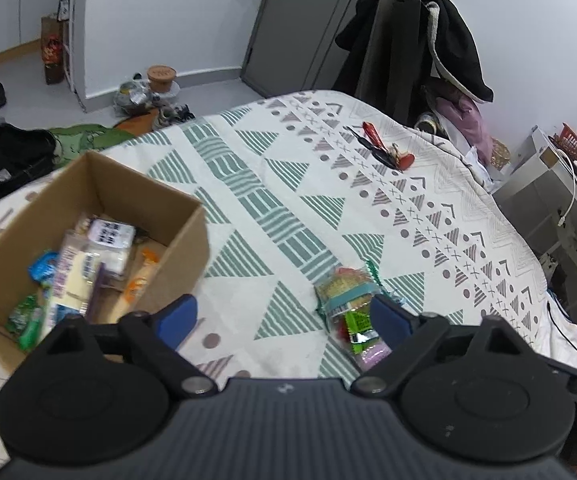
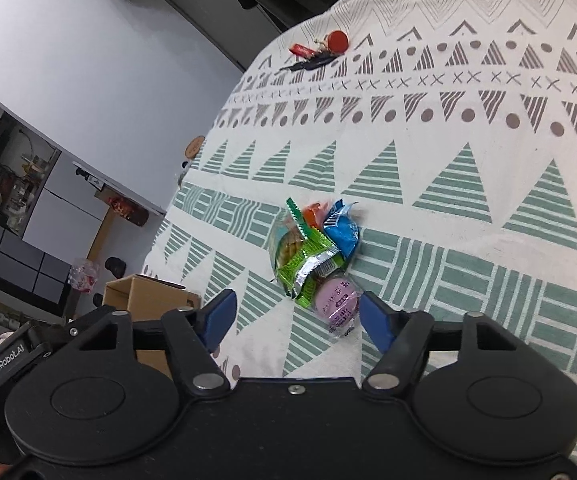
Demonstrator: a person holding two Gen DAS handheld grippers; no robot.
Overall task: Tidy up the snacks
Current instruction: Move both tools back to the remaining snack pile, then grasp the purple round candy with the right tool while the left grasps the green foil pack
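A small pile of wrapped snacks [image 2: 312, 248] lies on the patterned bed cover [image 2: 468, 152]: green packets, a blue packet [image 2: 342, 232] and a round purple one [image 2: 336, 304]. My right gripper [image 2: 296, 316] hovers low over the near end of the pile with its jaws apart. The purple snack sits between the blue pads, nearer the right one, and neither pad presses on it. In the left wrist view the same pile [image 1: 348, 300] lies just by the right finger of my left gripper [image 1: 284, 316], which is open and holds nothing. An open cardboard box [image 1: 100, 176] at the left holds several snack packets [image 1: 88, 264].
Red and black small items [image 1: 384, 148] lie farther up the bed. Dark clothes hang over a chair [image 1: 420, 40] behind it, and a grey cabinet [image 1: 548, 200] stands at the right. Clothes and pots lie on the floor [image 1: 144, 92] beyond the bed's edge.
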